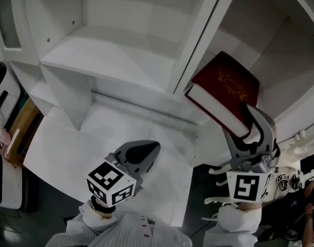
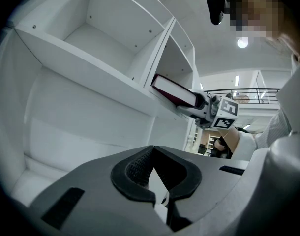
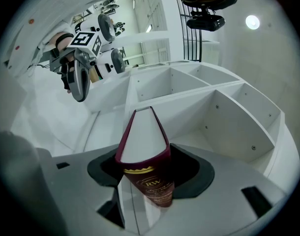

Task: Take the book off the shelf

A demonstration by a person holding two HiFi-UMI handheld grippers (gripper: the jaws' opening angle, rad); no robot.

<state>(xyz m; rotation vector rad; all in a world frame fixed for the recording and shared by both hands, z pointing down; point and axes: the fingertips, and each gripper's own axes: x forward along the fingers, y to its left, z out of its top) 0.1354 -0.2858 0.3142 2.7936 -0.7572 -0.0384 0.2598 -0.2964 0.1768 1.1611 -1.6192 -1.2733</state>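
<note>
Book [image 1: 226, 86] clamped at its spine between fingers [image 1: 256, 118] of right gripper [image 1: 244, 126], tilted at front edge of shelf [image 1: 110, 55], likely for pulling clear. Left gripper [image 1: 146, 149] low and aside, fingers closed on nothing, probably not needed.

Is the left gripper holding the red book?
No, the left gripper is shut on nothing; the right gripper holds the book.
</note>
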